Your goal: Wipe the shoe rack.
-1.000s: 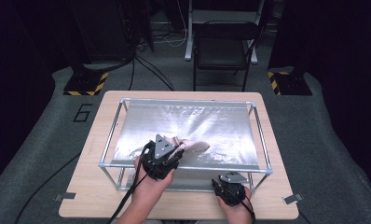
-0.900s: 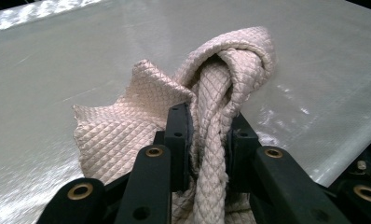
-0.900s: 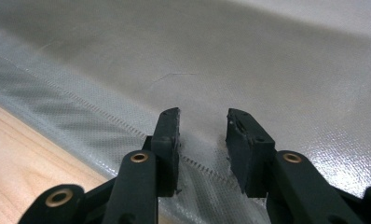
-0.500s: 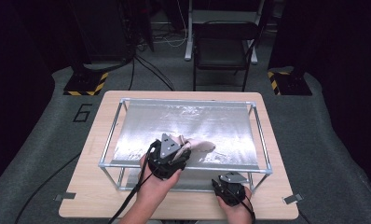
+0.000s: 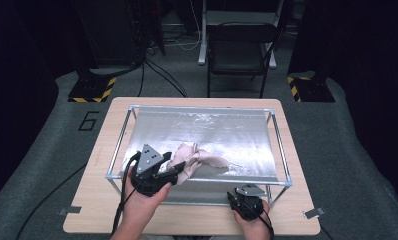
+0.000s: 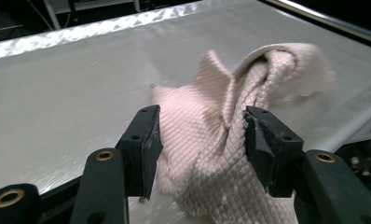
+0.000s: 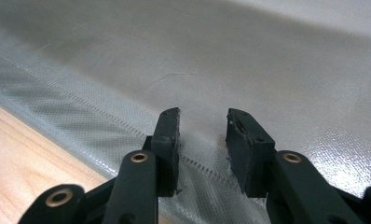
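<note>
A crumpled pale pink quilted cloth (image 5: 199, 159) lies on the silver sheet (image 5: 212, 127) near its front left. My left gripper (image 5: 173, 171) sits at the cloth's left end, above the front rail. Its jaws have just been opening, and in the left gripper view they stand apart with the cloth (image 6: 221, 121) loose between the pads (image 6: 148, 140). My right gripper (image 5: 244, 190) rests low at the table's front right, under the frame's front rail. In the right gripper view the right gripper (image 7: 202, 135) has its jaws parted with nothing between them, just over a lower layer of silver sheet (image 7: 267, 70).
The sheet is stretched in a metal frame (image 5: 237, 180) that stands on a wooden table (image 5: 94, 200). A black chair (image 5: 239, 55) and equipment stands are on the floor beyond the table. Bits of tape mark the table's front corners.
The left gripper's jaws have opened and let the cloth go. The left hand has drawn back to the left and toward the front rail. The right gripper has stayed put.
</note>
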